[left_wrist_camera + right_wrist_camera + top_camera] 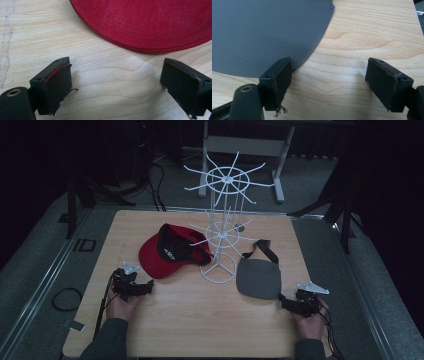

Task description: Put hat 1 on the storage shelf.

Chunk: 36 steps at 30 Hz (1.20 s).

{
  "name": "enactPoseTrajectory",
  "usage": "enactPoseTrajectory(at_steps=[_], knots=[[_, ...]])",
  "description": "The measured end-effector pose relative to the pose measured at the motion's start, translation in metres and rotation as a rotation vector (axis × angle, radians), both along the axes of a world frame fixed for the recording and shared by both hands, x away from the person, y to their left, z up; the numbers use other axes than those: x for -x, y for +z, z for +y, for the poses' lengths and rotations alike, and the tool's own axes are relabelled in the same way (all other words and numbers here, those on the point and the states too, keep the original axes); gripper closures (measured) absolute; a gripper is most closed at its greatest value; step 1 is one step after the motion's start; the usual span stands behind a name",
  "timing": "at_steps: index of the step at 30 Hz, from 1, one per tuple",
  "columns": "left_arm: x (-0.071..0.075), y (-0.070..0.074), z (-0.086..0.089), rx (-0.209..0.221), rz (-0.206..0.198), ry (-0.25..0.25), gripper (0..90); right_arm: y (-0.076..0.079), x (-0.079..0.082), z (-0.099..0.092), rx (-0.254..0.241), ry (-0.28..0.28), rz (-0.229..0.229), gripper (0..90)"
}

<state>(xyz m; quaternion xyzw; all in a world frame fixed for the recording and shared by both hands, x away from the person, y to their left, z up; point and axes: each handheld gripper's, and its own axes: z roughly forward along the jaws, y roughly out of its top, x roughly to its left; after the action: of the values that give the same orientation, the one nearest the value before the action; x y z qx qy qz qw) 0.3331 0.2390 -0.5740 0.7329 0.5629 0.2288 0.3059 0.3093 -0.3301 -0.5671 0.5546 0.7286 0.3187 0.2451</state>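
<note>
A red cap [170, 251] with a black inside lies on the wooden table [200, 315], left of a white wire rack [222, 227]. A grey cap [259, 277] with a black strap lies right of the rack's foot. My left gripper [148, 287] rests on the table just short of the red cap's brim [155, 22], open, with bare wood between its jaws. My right gripper [284, 301] sits at the near right beside the grey cap's brim [267, 32], open too; its left fingertip [278, 77] stands at the brim's edge.
The rack's spokes reach out over both caps at two levels. A metal frame [245, 145] stands on the dark floor beyond the table. A cable loop [66, 298] lies on the floor to the left. Bare wood stretches between my two hands.
</note>
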Motion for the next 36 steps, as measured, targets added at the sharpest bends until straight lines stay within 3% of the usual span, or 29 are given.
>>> enactPoseTrajectory(at_steps=[11,22,26,31,36], knots=[[0.001,0.0,0.002,0.001,-0.007,-0.021,12.5,0.0,0.0,0.0,0.0,0.001,0.001,21.0],[0.004,0.005,0.015,0.003,-0.006,-0.061,39.1,0.0,-0.001,-0.004,0.002,0.075,-0.002,21.0],[0.003,0.011,0.02,-0.015,0.023,-0.104,58.5,0.0,0.0,-0.004,0.002,0.076,-0.002,21.1],[-0.001,0.031,0.026,-0.034,-0.015,-0.125,70.3,0.0,0.0,-0.004,0.002,0.076,-0.002,21.1],[-0.018,0.051,0.029,-0.032,-0.037,-0.152,88.3,0.0,0.0,-0.004,0.002,0.075,-0.003,21.1]])
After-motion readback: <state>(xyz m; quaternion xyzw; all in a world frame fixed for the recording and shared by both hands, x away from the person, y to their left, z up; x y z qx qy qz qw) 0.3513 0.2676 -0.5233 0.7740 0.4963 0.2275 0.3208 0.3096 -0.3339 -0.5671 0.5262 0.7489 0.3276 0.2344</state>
